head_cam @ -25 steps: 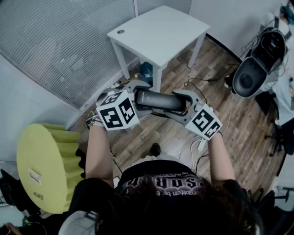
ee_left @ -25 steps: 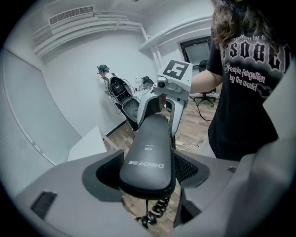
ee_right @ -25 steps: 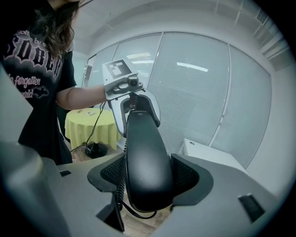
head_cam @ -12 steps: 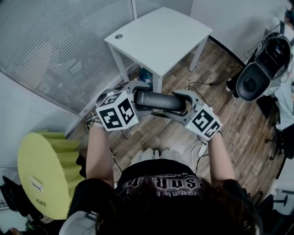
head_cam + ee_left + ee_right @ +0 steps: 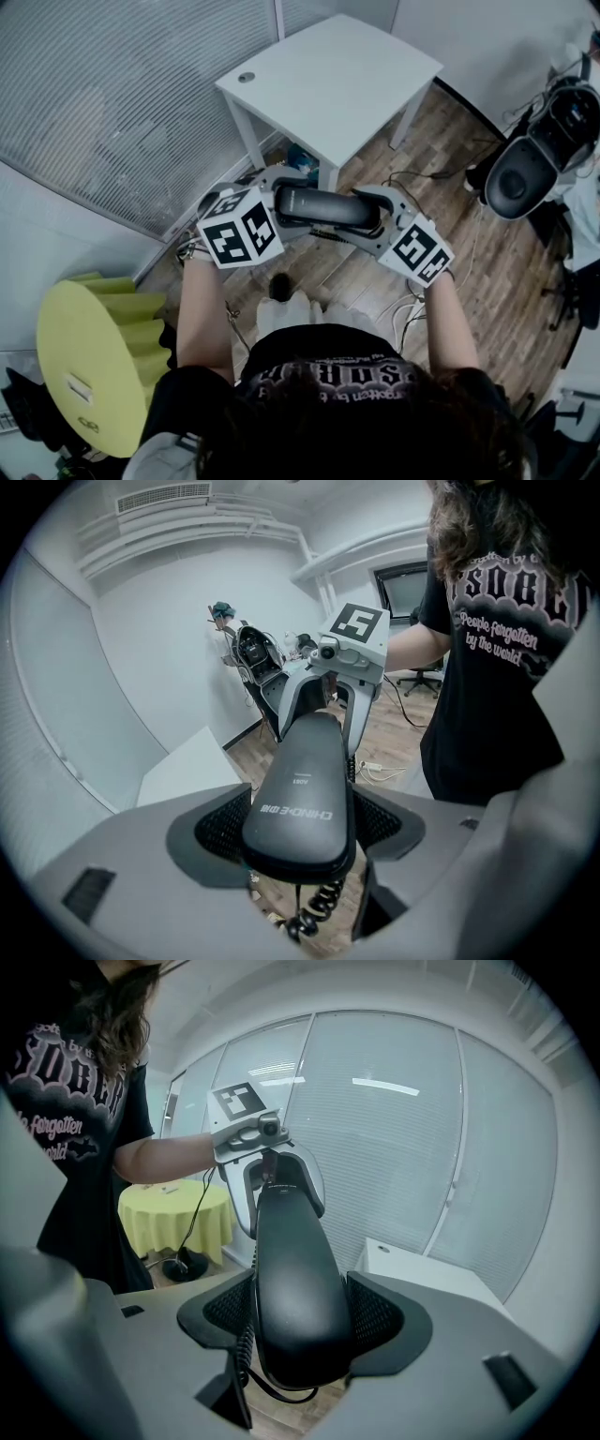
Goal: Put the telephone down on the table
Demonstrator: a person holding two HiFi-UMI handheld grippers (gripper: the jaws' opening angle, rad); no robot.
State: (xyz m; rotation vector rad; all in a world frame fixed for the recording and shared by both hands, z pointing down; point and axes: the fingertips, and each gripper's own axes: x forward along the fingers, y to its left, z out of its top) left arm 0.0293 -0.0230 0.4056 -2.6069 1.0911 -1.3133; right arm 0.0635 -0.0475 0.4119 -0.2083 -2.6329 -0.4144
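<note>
A black telephone handset [image 5: 323, 206] hangs level in the air between my two grippers, above the wooden floor and short of the white table [image 5: 328, 80]. My left gripper [image 5: 279, 204] is shut on its left end, and my right gripper [image 5: 373, 214] is shut on its right end. In the left gripper view the handset [image 5: 305, 789] sits between the black pads [image 5: 223, 825], with a coiled cord [image 5: 314, 911] dangling below it. The right gripper view shows the handset [image 5: 295, 1279] clamped between that gripper's pads [image 5: 375, 1312], the table [image 5: 431, 1279] beyond it.
A round yellow-covered table [image 5: 89, 361] stands at the left. A black chair [image 5: 516, 169] and cables [image 5: 412, 173] lie on the floor at the right. A ribbed glass wall [image 5: 131, 103] runs behind the white table, which has a small round hole [image 5: 246, 77] near its far corner.
The grippers and the handset keep their hold and place. The view has drifted: the white table sits slightly closer and lower, and the person's feet show below the handset.
</note>
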